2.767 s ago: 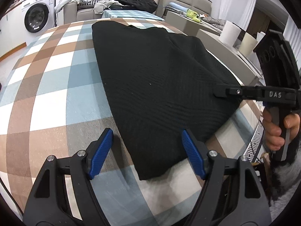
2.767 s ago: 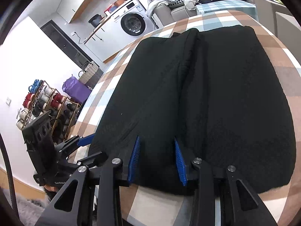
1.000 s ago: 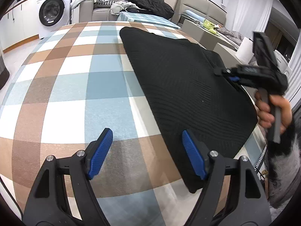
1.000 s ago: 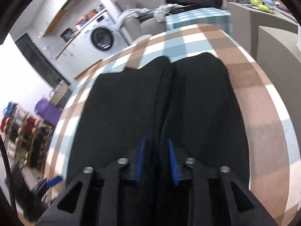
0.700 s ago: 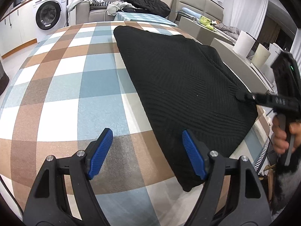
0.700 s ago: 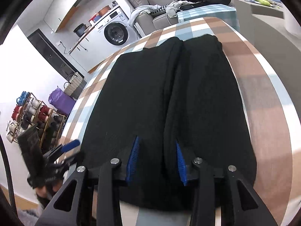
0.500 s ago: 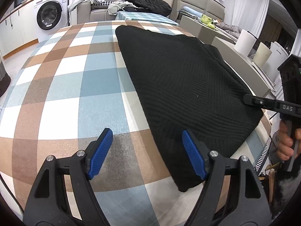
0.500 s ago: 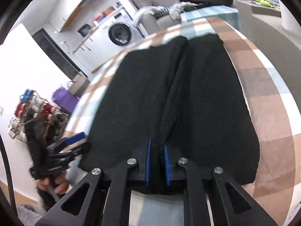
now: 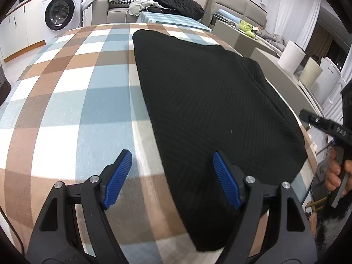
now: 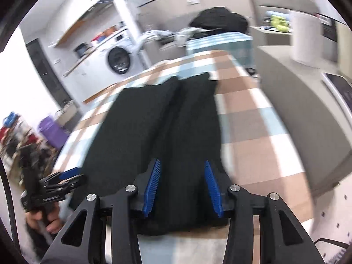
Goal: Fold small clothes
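- The left claw (image 9: 171,177) hangs over the near edge of the checked cloth (image 9: 66,101), its blue pads (image 9: 117,177) standing wide apart with nothing gripped; the near left border of the black garment (image 9: 209,110) lies below the gap, nearer the right-hand pad.
- The right claw (image 10: 182,186) is partway open and its jaws are opening; the garment's (image 10: 154,121) near end lies between and under the blue pads (image 10: 151,187), and the blur leaves it unclear whether they touch the fabric, though nothing looks pinched or lifted.
- In the left view the right claw (image 9: 308,116) sits off the garment's right edge, apart from it, held by a hand (image 9: 336,173) low at the frame's right.
- In the right view the left claw (image 10: 68,177) sits just beside the garment's near left corner, a hand (image 10: 44,220) below it.
- The garment lies flat on the cloth, folded into a long panel. From the right claw its long axis runs straight ahead, near end at the pads, far end pointing toward the couch (image 10: 167,44).
- A lengthwise fold ridge runs up its middle in that view, splitting it into two strips.
- From the left claw the garment runs ahead and right, its narrow near corner by the right pad.
- Farther off: washer (image 9: 60,14), a dark heap (image 9: 176,0) on the couch, and a white roll (image 9: 290,55) right of the table.
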Tool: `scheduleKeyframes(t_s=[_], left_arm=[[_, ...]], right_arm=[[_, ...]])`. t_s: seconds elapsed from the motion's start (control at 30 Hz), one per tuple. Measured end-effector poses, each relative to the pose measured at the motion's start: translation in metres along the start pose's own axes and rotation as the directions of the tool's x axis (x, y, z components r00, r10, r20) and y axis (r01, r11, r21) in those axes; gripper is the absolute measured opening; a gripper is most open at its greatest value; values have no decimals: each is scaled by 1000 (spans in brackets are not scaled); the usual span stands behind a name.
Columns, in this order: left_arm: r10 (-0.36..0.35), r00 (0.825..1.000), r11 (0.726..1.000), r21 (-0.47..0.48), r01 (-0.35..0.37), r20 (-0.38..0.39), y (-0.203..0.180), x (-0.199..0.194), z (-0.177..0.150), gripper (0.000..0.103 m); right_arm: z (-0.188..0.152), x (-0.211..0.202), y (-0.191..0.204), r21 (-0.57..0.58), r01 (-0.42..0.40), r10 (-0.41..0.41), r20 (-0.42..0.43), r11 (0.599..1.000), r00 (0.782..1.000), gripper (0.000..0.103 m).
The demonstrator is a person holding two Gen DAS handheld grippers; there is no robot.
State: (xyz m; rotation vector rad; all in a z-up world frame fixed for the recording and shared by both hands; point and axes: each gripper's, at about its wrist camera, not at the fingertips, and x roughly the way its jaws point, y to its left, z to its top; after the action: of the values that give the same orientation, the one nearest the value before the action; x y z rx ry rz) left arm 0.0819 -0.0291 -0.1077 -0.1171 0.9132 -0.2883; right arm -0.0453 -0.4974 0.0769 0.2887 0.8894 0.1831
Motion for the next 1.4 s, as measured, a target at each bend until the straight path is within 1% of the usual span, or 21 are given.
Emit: scheduleKeyframes(t_s=[0.1,0.13,0.2,0.23,0.3,0.33,0.37,0.43,0.5,0.63,0.8,0.93,0.97,1.03,1.07,1.1,1.13,1.2,1.23,1.3,1.4], left_arm=[[12,1000,1000,-3,-12,-20,-3,7,9,73],[8,1000,1000,-6,-8,-24,-3,9,11,70],[-20,999,1000,-18,19,-31,-5,12,16,48],[-26,999,999,-21,26,-33,-5,14,17,41],[-17,1000,999,-34,16,-25,-3,15,20,20],[-18,1000,999,-36,18,-23,-2,15,21,18],[-23,1000,999,-41,23,-18,-1,14,22,14],[-20,1000,999,-42,20,-7,1,12,21,12],[4,1000,999,-32,-3,5,3,9,20,11],[32,999,999,-43,-31,19,14,-3,13,11],[58,998,995,-79,-55,35,40,-23,-2,10],[49,998,995,-90,-46,39,49,-32,-10,11],[42,998,994,-101,-38,42,51,-34,-11,11],[34,998,992,-121,-28,45,54,-37,-11,15],[34,998,991,-128,-28,45,56,-37,-10,20],[46,998,991,-132,-40,43,58,-39,-9,29],[56,997,990,-132,-50,48,59,-41,-9,34],[56,996,990,-134,-46,70,59,-46,-8,49],[54,995,990,-137,-43,81,60,-48,-8,52],[53,993,990,-132,-39,102,61,-52,-6,62],[76,991,992,-111,-65,106,58,-53,-1,66]], right_arm=[[0,12,-19,29,42,-42,-30,999,999,43],[1,15,-20,32,46,-45,-38,998,998,43],[-3,20,-18,26,29,-28,-37,999,999,43],[-4,22,-16,19,27,-26,-34,999,999,43],[-5,25,-12,4,39,-39,-36,999,999,42],[-7,26,-10,4,45,-45,-35,999,998,40],[-9,26,-7,4,41,-41,-37,999,998,37],[-11,30,-1,-3,38,-39,-47,999,998,30],[-13,32,7,-25,39,-40,-55,999,998,29],[-17,38,28,-64,23,-28,-75,998,997,29],[-25,39,46,-91,-26,16,-105,996,994,28],[-28,31,48,-111,-4,-9,-115,994,993,28],[-27,28,47,-110,0,-12,-112,994,994,28],[-24,19,47,-126,20,-31,-87,992,996,29],[-19,16,48,-131,24,-33,-70,991,997,30],[-16,13,47,-126,13,-21,-62,992,998,34],[-11,12,48,-113,-18,12,-51,993,999,41],[1,16,52,-107,-64,60,-40,992,997,42],[5,21,55,-111,-84,80,-45,990,996,42],[16,37,64,-119,-122,116,-52,985,992,42],[35,71,72,-132,-127,115,-101,983,988,42]])
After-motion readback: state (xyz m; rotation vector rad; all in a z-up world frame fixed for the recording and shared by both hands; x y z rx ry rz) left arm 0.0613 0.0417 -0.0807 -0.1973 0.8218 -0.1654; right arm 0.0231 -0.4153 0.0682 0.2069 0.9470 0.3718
